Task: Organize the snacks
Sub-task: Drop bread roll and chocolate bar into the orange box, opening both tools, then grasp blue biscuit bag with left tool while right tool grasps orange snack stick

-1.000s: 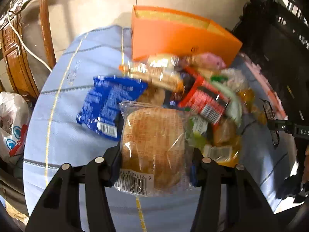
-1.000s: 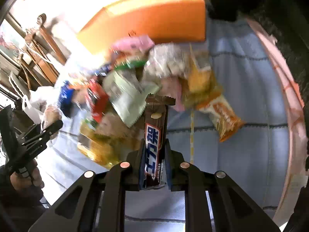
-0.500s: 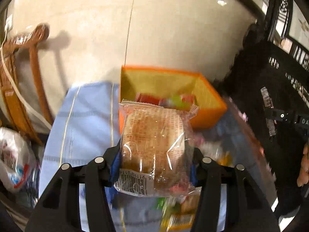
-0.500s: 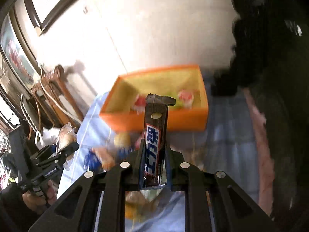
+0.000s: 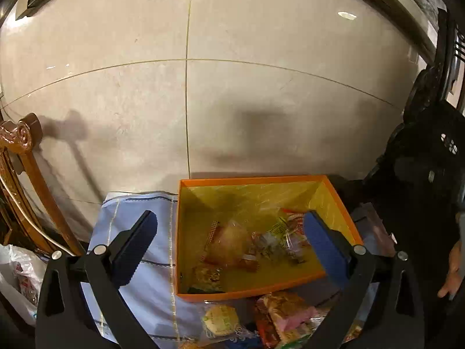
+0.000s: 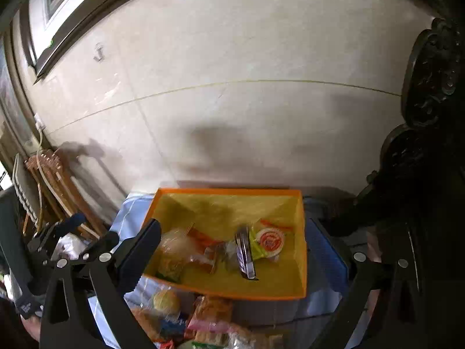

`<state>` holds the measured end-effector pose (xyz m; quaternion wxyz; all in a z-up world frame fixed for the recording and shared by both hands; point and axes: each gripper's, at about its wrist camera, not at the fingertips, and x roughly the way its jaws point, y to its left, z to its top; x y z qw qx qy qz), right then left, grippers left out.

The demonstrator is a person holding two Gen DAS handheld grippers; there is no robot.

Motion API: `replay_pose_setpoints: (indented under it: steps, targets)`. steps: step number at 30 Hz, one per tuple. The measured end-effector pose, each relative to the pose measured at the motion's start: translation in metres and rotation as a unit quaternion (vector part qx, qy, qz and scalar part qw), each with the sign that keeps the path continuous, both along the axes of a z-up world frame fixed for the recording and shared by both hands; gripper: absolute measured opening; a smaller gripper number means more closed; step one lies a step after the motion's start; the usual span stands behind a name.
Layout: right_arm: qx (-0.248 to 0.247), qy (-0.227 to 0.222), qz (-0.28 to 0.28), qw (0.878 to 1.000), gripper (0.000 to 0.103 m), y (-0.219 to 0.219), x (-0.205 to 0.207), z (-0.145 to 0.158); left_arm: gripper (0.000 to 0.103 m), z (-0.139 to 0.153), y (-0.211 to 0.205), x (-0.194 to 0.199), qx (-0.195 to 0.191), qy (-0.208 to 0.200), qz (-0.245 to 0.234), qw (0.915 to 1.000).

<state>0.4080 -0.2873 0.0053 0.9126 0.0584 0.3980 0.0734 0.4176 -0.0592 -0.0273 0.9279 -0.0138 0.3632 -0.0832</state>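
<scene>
Both grippers, left (image 5: pixel 229 241) and right (image 6: pixel 232 247), have just been opened empty; the orange box (image 5: pixel 250 286) beneath could be clipped if lowered.

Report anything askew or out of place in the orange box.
One thing stands out: the dark chocolate bar in the orange box stands on its edge, leaning against the round-lidded cup, not flat. The bagged bun and other packets lie jumbled.
</scene>
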Motion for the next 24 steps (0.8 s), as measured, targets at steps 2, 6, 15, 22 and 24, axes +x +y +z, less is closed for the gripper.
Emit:
replay_pose_setpoints:
  steps: [2,6,15,22,24]
  targets:
    - [0.003,0.002,-0.002,1.000,0.099,-0.005,-0.006,-0.007,0.099,-0.007,0.002,-0.004,0.008,0.001,-0.003,1.0000]
    - [-0.001,0.010,-0.001,1.000,0.099,-0.008,-0.026,-0.020,0.099,-0.028,0.014,-0.020,-0.004,0.026,-0.005,0.9997]
    - [-0.033,0.082,-0.016,0.996,0.099,-0.016,-0.119,-0.101,0.099,-0.094,0.065,-0.110,0.005,0.082,-0.006,0.9966]
    - [-0.101,0.173,-0.024,0.979,0.099,-0.020,-0.205,-0.201,0.099,-0.173,0.114,-0.181,0.058,0.147,0.015,0.9873]
    - [-0.110,0.189,-0.025,0.975,0.099,-0.024,-0.213,-0.216,0.099,-0.189,0.119,-0.187,0.073,0.159,0.019,0.9843]
